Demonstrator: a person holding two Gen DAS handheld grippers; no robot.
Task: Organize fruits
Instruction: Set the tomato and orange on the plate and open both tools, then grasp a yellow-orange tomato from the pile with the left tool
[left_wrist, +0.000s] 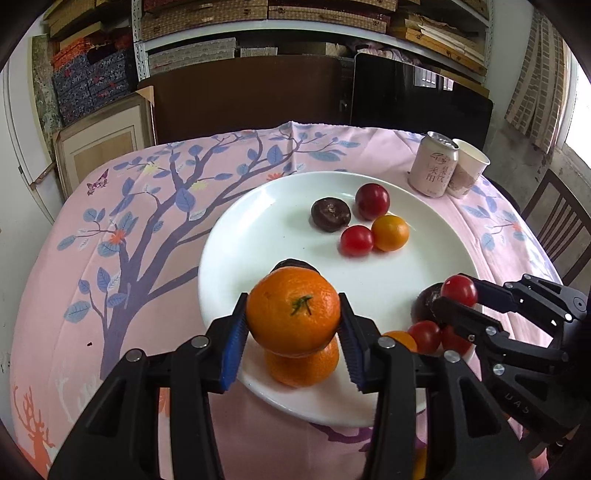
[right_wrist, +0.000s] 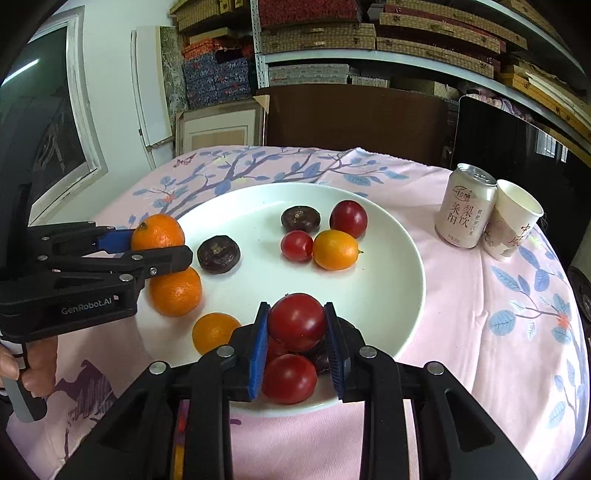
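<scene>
Fruits: my left claw (left_wrist: 293, 325) grips mandarin (left_wrist: 293, 310) | right claw (right_wrist: 297, 332) grips tomato (right_wrist: 296, 321) | step: sorting over plate (right_wrist: 388, 280) | next: place beside like fruit.

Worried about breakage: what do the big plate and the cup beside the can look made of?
Plate: probably glazed ceramic, since it is white, smooth and glossy; melamine is possible. Paper cup: matte printed paper with a thin rolled rim. Can: metal, with a shiny top.

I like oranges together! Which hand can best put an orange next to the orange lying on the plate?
Left. The left gripper grips a mandarin just over the other mandarin at the plate edge. The right gripper holds a cherry tomato over the red tomatoes.
</scene>
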